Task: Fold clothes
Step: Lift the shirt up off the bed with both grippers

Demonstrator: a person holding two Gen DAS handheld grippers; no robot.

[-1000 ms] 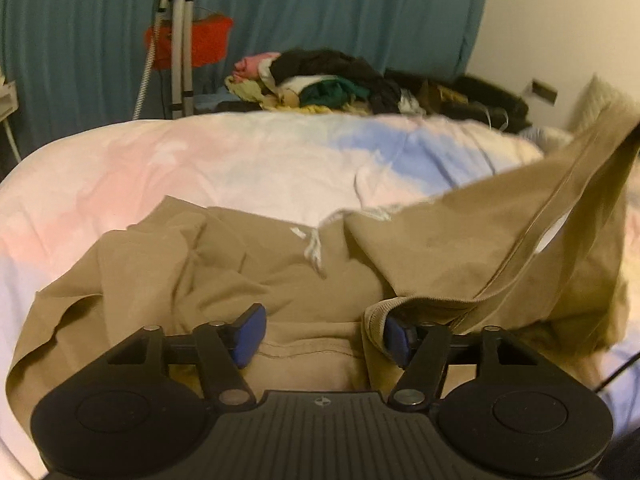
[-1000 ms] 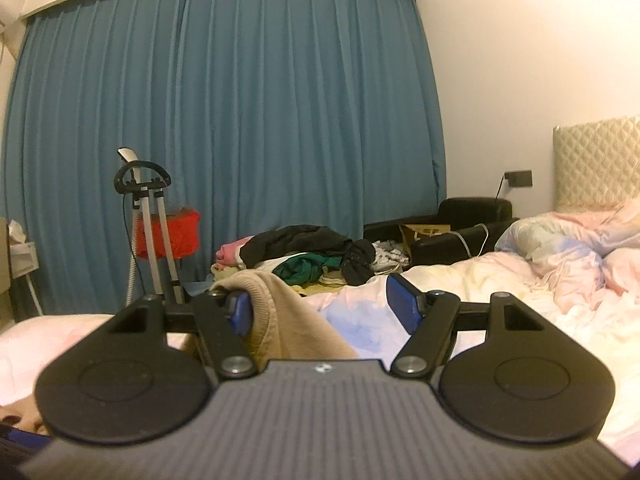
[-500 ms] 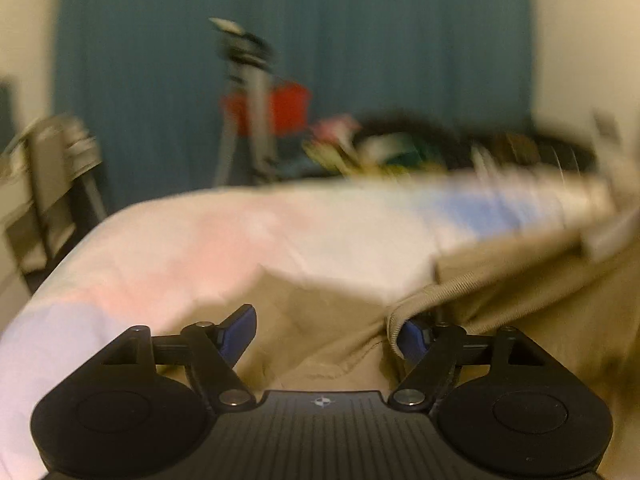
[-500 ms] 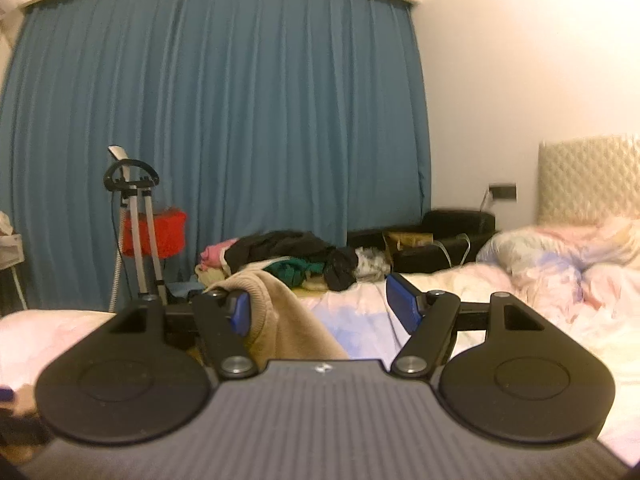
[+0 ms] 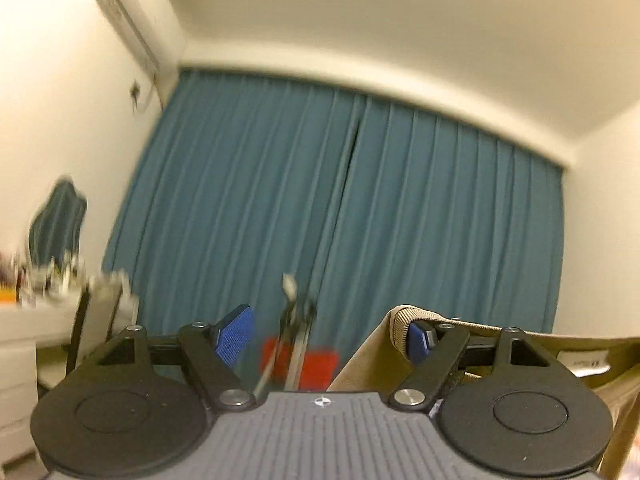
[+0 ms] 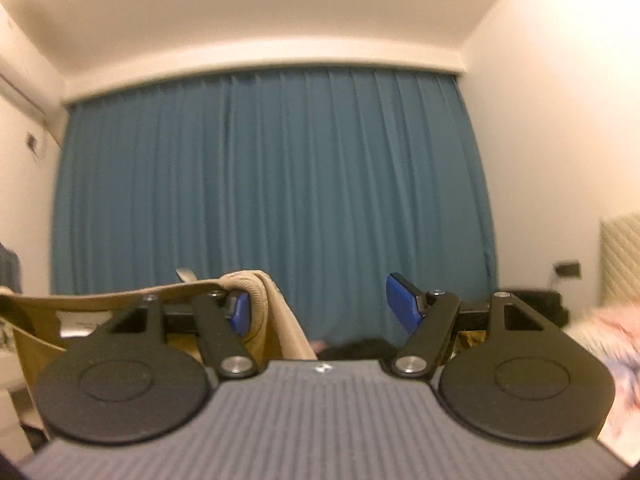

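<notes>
- I swing both grippers up off the bed toward the curtain (image 6: 272,184); tan garment (image 5: 500,344) now hangs stretched between them, ready to shake flat
- left gripper (image 5: 332,330) jaws spread, waistband hooked over its right finger
- right gripper (image 6: 320,306) jaws spread, band hooked on its left finger

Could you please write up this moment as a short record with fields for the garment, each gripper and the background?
garment: tan ribbed-hem cotton garment, lifted and stretched between both grippers
left gripper: jaws wide open, ribbed hem hooked over its right finger
right gripper: jaws wide open, hem draped over its left finger
background: pleated teal curtain, white wall-mounted air conditioner, blurred red object behind a tripod
view quality: left wrist view motion-blurred
</notes>
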